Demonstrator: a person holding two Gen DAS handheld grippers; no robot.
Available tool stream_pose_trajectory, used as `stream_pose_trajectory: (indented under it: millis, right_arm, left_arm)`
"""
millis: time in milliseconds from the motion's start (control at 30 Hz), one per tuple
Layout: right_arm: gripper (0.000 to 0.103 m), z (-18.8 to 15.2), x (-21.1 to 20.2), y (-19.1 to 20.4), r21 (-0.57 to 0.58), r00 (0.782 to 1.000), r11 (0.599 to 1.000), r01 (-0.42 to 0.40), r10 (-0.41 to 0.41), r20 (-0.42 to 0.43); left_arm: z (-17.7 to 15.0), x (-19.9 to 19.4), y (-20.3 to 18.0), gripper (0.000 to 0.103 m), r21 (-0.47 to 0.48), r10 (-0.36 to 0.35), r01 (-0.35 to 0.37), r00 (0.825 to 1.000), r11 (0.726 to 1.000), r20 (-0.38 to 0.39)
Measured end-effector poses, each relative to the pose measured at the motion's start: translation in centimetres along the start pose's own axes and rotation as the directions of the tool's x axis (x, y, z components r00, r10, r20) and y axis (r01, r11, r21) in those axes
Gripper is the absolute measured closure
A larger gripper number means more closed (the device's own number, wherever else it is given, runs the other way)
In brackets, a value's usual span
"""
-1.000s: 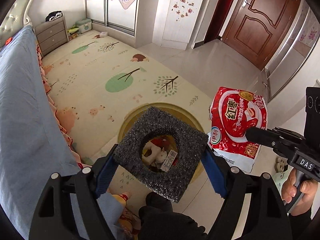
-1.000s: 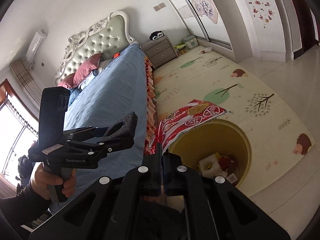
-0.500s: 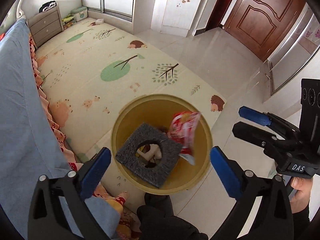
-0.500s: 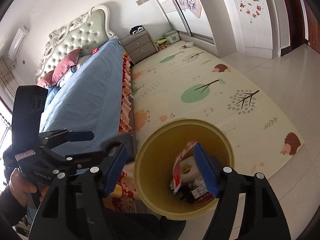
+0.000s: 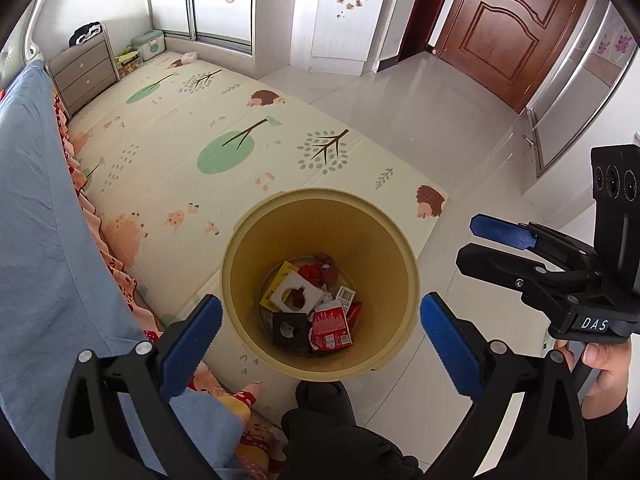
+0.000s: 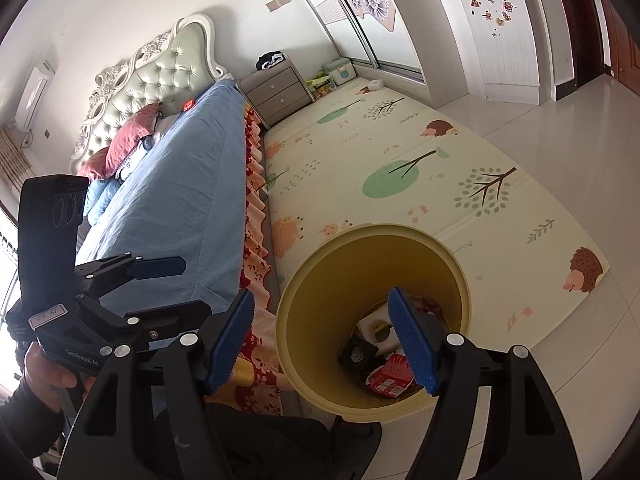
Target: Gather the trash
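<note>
Both tools, left and right, gape empty; red packet lies lengthwise up-down in the upright bin.

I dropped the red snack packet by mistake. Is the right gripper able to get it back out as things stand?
Probably yes: right gripper is open above the bin, and the red packet lies uncovered on top.

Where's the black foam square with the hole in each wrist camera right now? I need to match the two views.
Left wrist: black foam square lies at the bin's bottom, lower centre, left of the red wrapper.
Right wrist: black foam square sits low, right of centre, inside the bin, up-left of the red wrapper.
Shared landmark: the yellow bin.
</note>
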State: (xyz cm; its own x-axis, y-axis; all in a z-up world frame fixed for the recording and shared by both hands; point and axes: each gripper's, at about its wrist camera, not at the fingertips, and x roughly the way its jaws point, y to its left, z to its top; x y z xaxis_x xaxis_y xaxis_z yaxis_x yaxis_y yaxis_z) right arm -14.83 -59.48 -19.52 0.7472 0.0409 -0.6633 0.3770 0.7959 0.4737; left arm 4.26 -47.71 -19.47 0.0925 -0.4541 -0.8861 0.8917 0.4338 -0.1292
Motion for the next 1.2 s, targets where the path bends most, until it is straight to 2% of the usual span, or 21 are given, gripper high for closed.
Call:
stream_pose_trajectory:
  millis: [167, 267, 400, 533, 633, 767, 867, 900, 967, 1133, 1200]
  right_arm:
    - [0.035, -0.3, -1.5, 1.6, -0.011, 0.999, 0.999, -0.031, 0.031, 0.011]
    - [0.035, -0.3, -2.4, 3.6, -0.045, 0.999, 0.998, -0.046, 0.047, 0.020]
    - [0.035, -0.5, -3.1, 7.3, -0.109, 0.995, 0.990, -0.091, 0.095, 0.032]
    - [0.035, -0.8, -2.3, 12.3, -0.186, 0.987, 0.970, -0.157, 0.161, 0.011]
    - [0.035, -1.2, -1.3, 16.4, -0.251, 0.979, 0.946, -0.203, 0.205, -0.017]
    - [0.035, -2.0, 0.2, 22.0, -0.318, 0.961, 0.907, -0.276, 0.271, -0.060]
    - [0.035, -2.7, 1.3, 26.1, -0.376, 0.951, 0.874, -0.308, 0.299, -0.084]
    - [0.035, -2.9, 1.6, 27.5, -0.393, 0.948, 0.864, -0.315, 0.304, -0.091]
    - [0.035, -3.5, 2.3, 30.1, -0.426, 0.941, 0.840, -0.336, 0.321, -0.109]
    - [0.032, -5.2, 3.6, 36.1, -0.523, 0.935, 0.779, -0.347, 0.330, -0.129]
    - [0.028, -6.0, 3.7, 38.1, -0.558, 0.937, 0.759, -0.335, 0.328, -0.118]
  left_arm:
    - [-0.7, -2.5, 0.1, 0.004, -0.029, -0.038, 0.039, 0.999, 0.999, 0.028]
    - [-1.8, -4.6, 0.6, 0.004, -0.041, -0.027, 0.030, 0.997, 0.999, 0.072]
    - [-4.6, -8.3, 2.8, 0.004, -0.109, 0.023, -0.003, 0.982, 0.994, 0.186]
    - [-7.7, -12.5, 5.9, 0.004, -0.221, 0.130, -0.071, 0.956, 0.973, 0.262]
    - [-10.0, -15.9, 8.1, 0.004, -0.289, 0.198, -0.105, 0.928, 0.952, 0.315]
    - [-13.2, -19.9, 10.3, 0.004, -0.358, 0.345, -0.222, 0.879, 0.907, 0.330]
    - [-16.1, -22.6, 12.5, 0.004, -0.423, 0.404, -0.246, 0.849, 0.872, 0.339]
    - [-17.1, -23.5, 13.3, 0.004, -0.449, 0.428, -0.256, 0.837, 0.856, 0.340]
    - [-19.2, -24.8, 14.7, 0.004, -0.492, 0.497, -0.300, 0.800, 0.817, 0.337]
    - [-23.2, -27.8, 17.6, 0.004, -0.572, 0.606, -0.366, 0.733, 0.734, 0.310]
    - [-24.4, -28.7, 18.4, 0.004, -0.597, 0.641, -0.387, 0.708, 0.703, 0.296]
